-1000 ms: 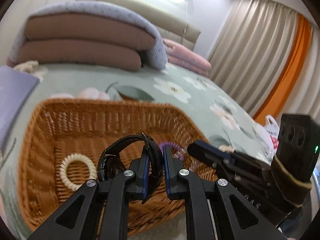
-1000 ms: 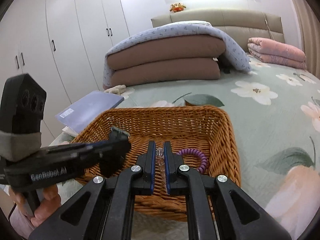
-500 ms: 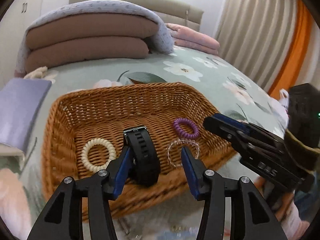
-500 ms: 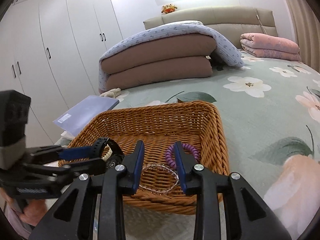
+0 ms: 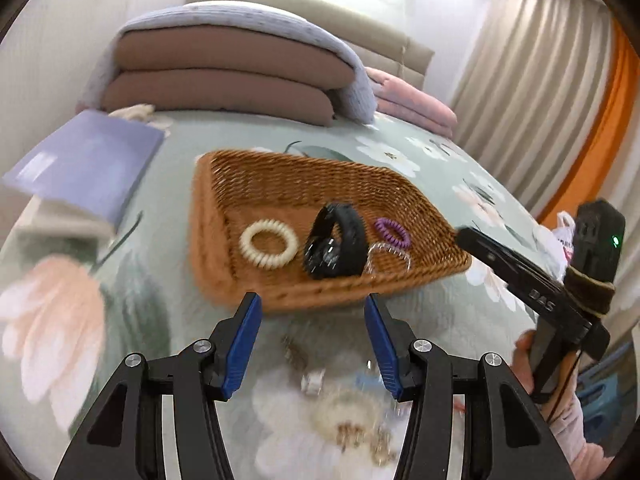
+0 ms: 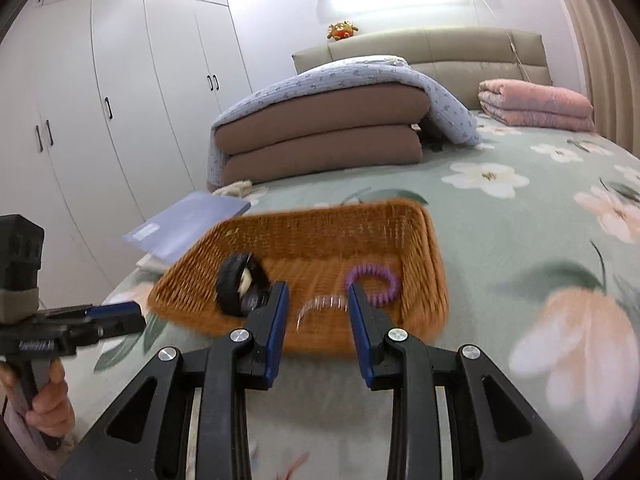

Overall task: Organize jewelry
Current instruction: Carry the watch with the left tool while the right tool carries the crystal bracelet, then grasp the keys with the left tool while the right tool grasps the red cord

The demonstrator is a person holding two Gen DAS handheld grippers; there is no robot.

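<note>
Now both tongs empty: left gripper (image 5: pixel 312 340) half open, right gripper (image 6: pixel 316 324) narrower. Black watch (image 5: pixel 335 246), clear bead bracelet (image 6: pixel 320 306) lie inside brown wicker basket (image 5: pixel 248 292). I pick one loose trinket (image 5: pixel 312 382) from bedspread (image 6: pixel 520 248) slowly, pads low.

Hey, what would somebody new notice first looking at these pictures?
Probably the wicker basket in the middle of the flowered bedspread, holding a black watch, a cream spiral hair tie and a purple one. Behind it sits a big stack of folded brown bedding.
</note>
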